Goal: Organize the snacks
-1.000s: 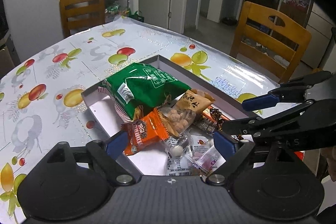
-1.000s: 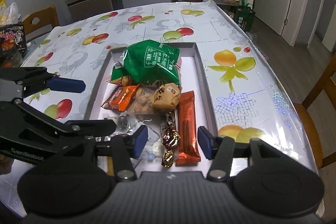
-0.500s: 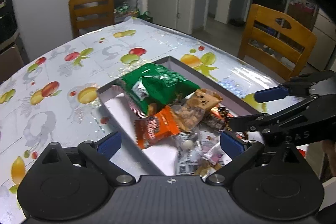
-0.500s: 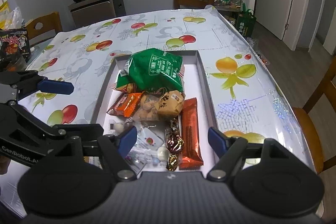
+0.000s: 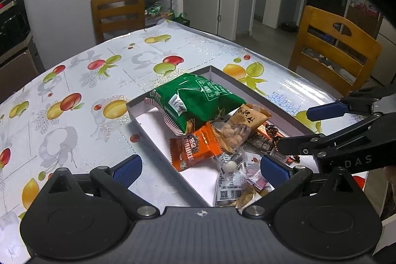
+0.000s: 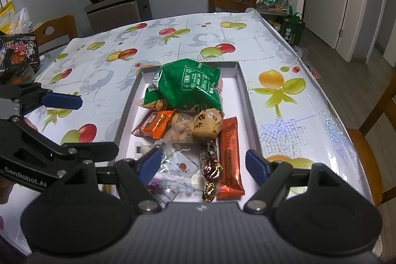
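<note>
From my left wrist view, my left gripper (image 5: 200, 168) stood with its jaws spread wide and nothing pinched between them; they had just been opening. Between the blue pads (image 5: 127, 168) I looked down on the near corner of the shallow grey tray (image 5: 158, 140) on the fruit-print worktop (image 5: 81, 90). In the tray a green snack bag (image 5: 198, 100) lay on top of the pile, an orange packet (image 5: 193, 150) just below it, a tan nut pouch (image 5: 242, 120) beside that. My right gripper (image 5: 292, 130) hung over the tray's right edge.

From my right wrist view, my right gripper (image 6: 201, 163) hovered with its jaws apart, gripping nothing; they had just been opening. Beneath them lay a long red bar (image 6: 230, 155), foil-wrapped candies (image 6: 211, 170) touching its left side, and clear sachets (image 6: 178, 165). The green bag (image 6: 188, 85) sat at the tray's far end. My left gripper (image 6: 74, 123) stood left of the tray (image 6: 250, 110), over the worktop.
</note>
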### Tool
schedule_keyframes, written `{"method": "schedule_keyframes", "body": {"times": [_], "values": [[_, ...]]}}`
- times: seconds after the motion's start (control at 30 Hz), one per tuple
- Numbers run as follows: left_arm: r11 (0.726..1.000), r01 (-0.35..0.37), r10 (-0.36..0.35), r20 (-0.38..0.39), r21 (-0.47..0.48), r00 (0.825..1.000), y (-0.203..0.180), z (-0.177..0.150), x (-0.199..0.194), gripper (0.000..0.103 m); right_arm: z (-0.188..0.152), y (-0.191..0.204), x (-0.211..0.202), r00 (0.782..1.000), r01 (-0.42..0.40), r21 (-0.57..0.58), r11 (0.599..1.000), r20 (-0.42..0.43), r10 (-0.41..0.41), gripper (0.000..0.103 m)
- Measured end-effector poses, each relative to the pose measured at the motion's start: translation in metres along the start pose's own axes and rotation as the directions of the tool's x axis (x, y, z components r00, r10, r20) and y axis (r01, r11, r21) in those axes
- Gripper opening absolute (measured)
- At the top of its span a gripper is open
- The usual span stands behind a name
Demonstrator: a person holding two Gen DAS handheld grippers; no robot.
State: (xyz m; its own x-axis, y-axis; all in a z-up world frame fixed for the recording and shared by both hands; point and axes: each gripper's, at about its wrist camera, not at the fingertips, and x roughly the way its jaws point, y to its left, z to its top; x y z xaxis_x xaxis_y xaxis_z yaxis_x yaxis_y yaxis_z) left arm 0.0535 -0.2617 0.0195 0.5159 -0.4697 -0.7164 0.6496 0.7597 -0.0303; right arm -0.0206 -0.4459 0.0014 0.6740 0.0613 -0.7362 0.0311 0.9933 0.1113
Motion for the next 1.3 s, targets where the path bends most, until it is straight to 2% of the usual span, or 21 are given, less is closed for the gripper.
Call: {"method": "schedule_keyframes", "body": {"times": [0.17,0.7,1.3], "values": [[1.0,0.012,-0.012,0.003,-0.025,1.0,0.0025,-0.0018,-0.0011,0.103,-0.0017,0.0004,-0.0009,1.0,0.002,0.002,1.0,-0.003,-0.002,0.076],[1.0,-0.011,0.011,-0.003,-0.023,1.0,0.0056,-0.001,-0.0015,0.103,0.0034,0.0063,0.0039,1.0,-0.013,-0.021,1.0,-0.015,0.013,0.076],[1.0,-0.005,0.005,-0.01,0.014,1.0,0.0024,-0.001,0.0021,0.103,0.0008,0.0009,0.0052,1.0,-0.002,0.007,1.0,-0.002,0.002,0.076]]}}
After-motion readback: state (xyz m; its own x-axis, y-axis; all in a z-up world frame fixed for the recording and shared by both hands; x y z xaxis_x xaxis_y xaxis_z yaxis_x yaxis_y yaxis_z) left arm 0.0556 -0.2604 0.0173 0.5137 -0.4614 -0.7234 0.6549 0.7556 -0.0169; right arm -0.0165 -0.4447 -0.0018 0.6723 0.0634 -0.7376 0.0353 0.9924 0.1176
